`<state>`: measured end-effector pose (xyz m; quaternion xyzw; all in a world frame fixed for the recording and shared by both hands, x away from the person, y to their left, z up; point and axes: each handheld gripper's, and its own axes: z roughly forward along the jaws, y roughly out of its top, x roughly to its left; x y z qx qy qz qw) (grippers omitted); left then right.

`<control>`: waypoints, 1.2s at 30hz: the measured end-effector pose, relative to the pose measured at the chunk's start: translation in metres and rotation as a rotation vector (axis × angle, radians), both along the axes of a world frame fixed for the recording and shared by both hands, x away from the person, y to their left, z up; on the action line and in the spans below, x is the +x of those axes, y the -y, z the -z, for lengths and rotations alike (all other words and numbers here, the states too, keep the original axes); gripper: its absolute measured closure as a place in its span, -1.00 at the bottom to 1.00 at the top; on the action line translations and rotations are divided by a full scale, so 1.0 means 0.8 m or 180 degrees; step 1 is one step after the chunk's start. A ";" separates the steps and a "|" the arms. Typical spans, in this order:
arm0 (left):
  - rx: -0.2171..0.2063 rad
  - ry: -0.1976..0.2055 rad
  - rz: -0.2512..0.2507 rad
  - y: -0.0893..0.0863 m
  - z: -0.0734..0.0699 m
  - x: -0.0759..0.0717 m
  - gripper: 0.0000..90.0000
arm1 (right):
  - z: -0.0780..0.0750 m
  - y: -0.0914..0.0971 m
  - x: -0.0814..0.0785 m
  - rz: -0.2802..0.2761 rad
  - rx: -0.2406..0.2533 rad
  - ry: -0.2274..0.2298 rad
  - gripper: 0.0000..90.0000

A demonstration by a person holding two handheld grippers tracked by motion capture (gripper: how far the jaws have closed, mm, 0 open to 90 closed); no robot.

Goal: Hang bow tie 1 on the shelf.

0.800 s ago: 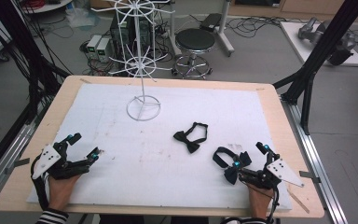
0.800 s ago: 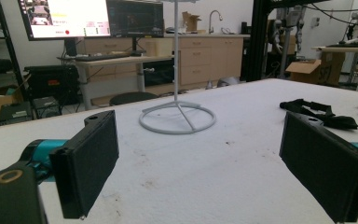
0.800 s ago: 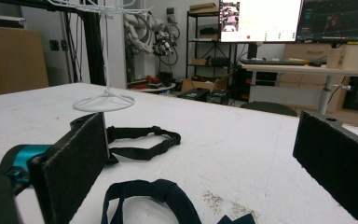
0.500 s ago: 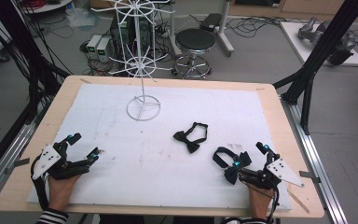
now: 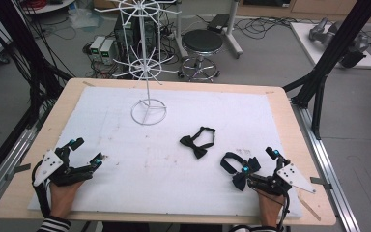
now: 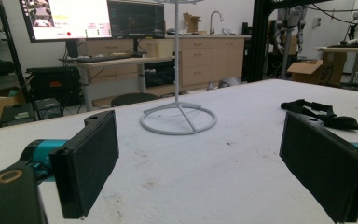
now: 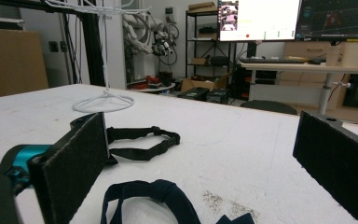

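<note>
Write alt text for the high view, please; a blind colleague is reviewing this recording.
Two hand-held grippers rest at the near edge of a white-covered table, jaws open: the left gripper over bare surface, the right gripper beside a dark bow tie. A second bow tie lies mid-table, and a white wire rack stands farther back.

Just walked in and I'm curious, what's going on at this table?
A person holds a gripper in each hand over a white-covered table. The right gripper, jaws open, sits right by a dark bow tie without gripping it. A second black bow tie lies mid-table, and a white wire display stand rises farther back. The left gripper rests open, holding nothing.
</note>
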<state>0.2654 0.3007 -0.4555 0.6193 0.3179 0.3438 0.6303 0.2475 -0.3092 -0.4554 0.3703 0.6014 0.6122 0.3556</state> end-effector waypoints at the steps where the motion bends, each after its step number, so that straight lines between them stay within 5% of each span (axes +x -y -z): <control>1: 0.0002 0.0002 -0.0003 0.000 0.000 0.000 -0.73 | 0.000 0.000 0.000 0.0001 0.0021 -0.0015 -0.94; 14: 0.0011 -0.0002 -0.0005 0.000 0.000 0.000 -0.73 | -0.023 0.007 -0.001 -0.0165 -0.0078 -0.0125 -0.94; 32: 0.0001 0.0000 -0.0009 0.001 0.000 0.000 -0.73 | -0.092 0.025 0.006 -0.0600 -0.0533 -0.0232 -0.94; 36: 0.0001 0.0000 -0.0008 0.001 0.000 0.000 -0.73 | -0.108 0.025 0.015 -0.0794 -0.0714 -0.0366 -0.94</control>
